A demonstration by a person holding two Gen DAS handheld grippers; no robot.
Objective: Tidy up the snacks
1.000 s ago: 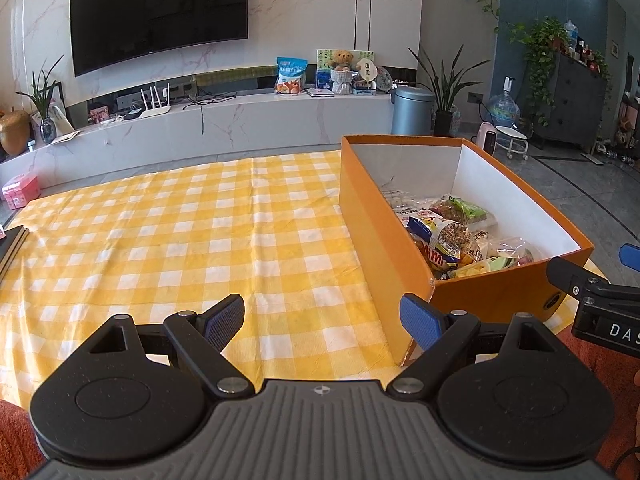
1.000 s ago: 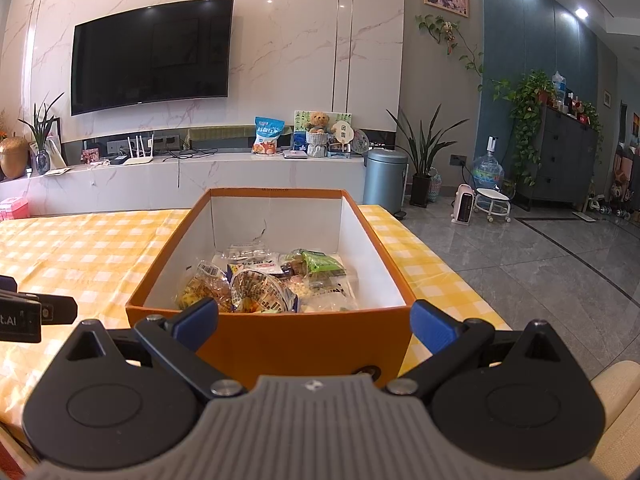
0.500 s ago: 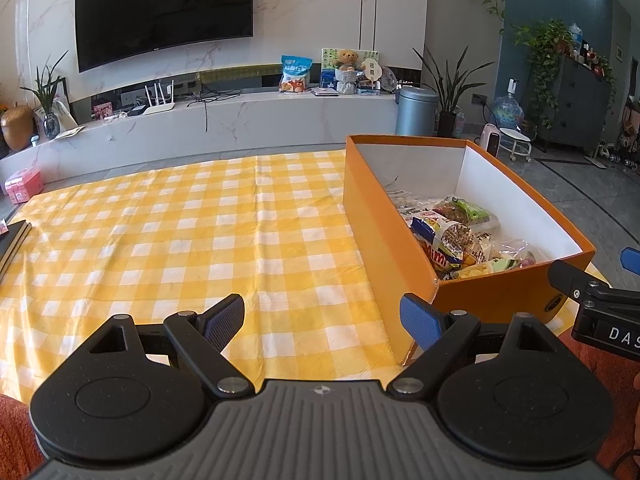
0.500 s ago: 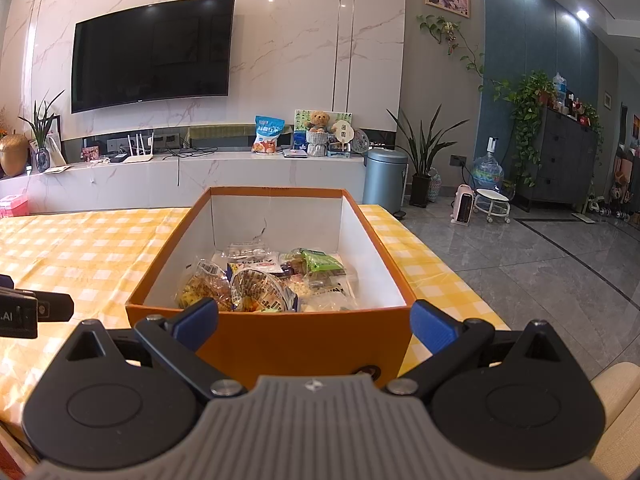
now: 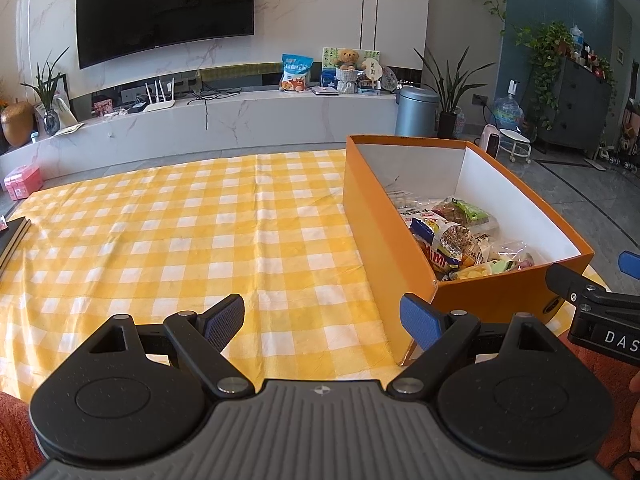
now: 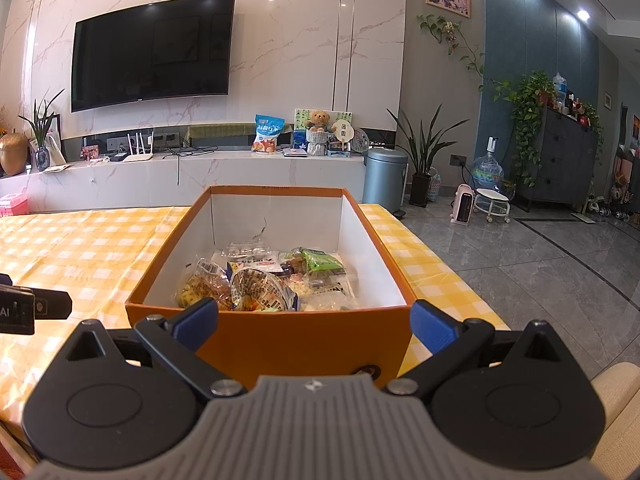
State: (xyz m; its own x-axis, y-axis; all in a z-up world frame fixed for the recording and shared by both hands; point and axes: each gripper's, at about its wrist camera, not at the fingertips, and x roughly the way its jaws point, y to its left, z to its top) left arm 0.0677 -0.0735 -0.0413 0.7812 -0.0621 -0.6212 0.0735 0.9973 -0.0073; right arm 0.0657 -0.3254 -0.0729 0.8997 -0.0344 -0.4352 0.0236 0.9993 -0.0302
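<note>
Orange cardboard box w/ white inside [image 6: 280, 344] sits open-topped on the yellow-and-white checked tablecloth [image 5: 180, 240], toward the table's right end. Inside, a heap of packaged snacks [image 6: 264, 280] covers the box floor, mostly at the near half: clear crinkly bags showing yellowish pieces, a round-looking pack w/ barcode and print, a green-labelled packet [image 6: 322, 260] further back, a small clear blister pack by the far wall. From the left wrist view the same pile [image 5: 456, 236] shows a red/blue/yellow printed wrapper on top. Small crack mark on the far inner wall.

Left gripper [image 5: 322, 318] hovers over bare cloth just left of the box's near corner, jaws spread wide, nothing between them. Right gripper [image 6: 314, 322] sits at the box's near short wall, jaws also wide, roughly spanning the box width, empty; contact w/ the wall can't be told.
</note>
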